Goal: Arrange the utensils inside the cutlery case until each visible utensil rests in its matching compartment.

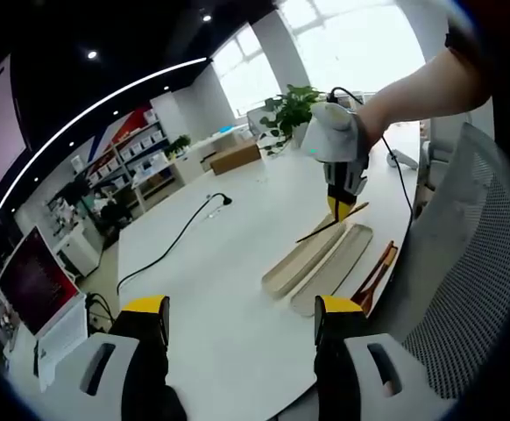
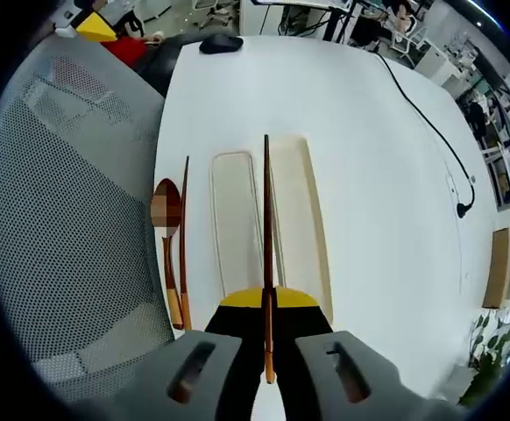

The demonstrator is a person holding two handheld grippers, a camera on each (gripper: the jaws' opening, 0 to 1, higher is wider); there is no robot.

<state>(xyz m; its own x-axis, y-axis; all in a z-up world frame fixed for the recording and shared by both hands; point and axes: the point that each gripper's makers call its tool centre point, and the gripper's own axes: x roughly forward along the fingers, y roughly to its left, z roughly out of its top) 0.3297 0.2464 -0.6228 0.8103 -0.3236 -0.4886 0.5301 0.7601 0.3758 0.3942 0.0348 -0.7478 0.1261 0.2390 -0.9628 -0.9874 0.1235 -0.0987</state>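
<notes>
- Dark wood is the material of the chopstick (image 2: 266,228), which is clamped at its thick end between the closed jaws of the right gripper (image 2: 267,303) and held above the cutlery case (image 2: 301,219).
- The cutlery case, cream and with two long compartments, lies near the desk (image 2: 378,175) edge beside the mesh chair (image 2: 71,210).
- A second chopstick (image 2: 184,237) and a wooden spoon (image 2: 166,228) lie on the desk between the case and that edge.
- The utensils are judged light, stiff and smooth; a slim chopstick may pivot or slip if gripped off-centre.
- A grip near the thick end is advised, and the spoon is best taken by its handle.
- The left gripper (image 1: 242,320) is held open, away from the case, gripping nothing.
</notes>
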